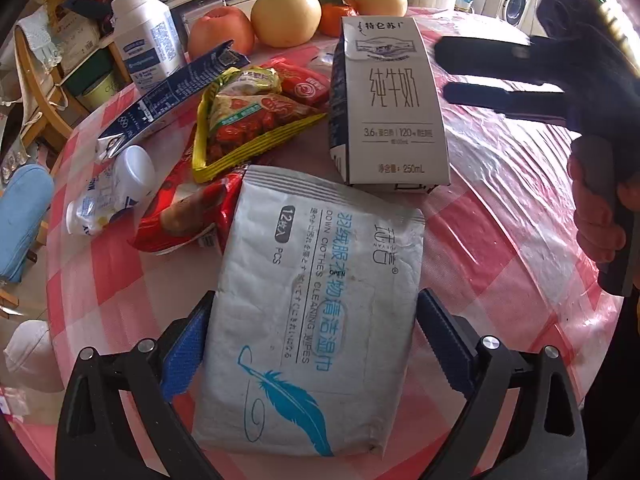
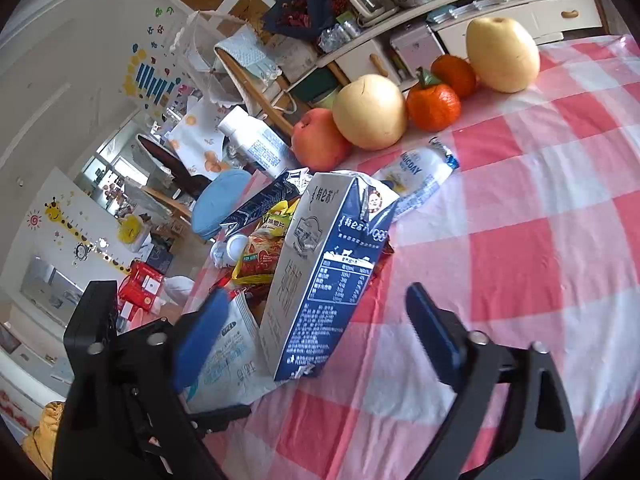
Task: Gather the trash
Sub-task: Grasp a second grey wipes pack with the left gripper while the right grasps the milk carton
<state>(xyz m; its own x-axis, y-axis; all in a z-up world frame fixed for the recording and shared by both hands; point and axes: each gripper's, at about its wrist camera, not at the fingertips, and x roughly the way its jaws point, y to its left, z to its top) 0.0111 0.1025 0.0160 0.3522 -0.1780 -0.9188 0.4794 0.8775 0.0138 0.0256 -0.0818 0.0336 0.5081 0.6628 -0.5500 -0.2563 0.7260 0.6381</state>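
Observation:
A grey wet-wipes packet with a blue feather print lies flat on the checked table. My left gripper is open and straddles the packet, a blue pad close to each long edge. Behind it stands a white and navy milk carton, upright. In the right wrist view the carton stands between the fingers of my open right gripper, with a clear gap to the right finger. The wipes packet lies by the left finger. The right gripper is just right of the carton, held by a hand.
Left of the carton lies a heap: a flattened navy carton, a yellow snack bag, a red bag and a small white bottle. A white jar and fruit stand at the far edge. A crushed plastic bottle lies behind the carton.

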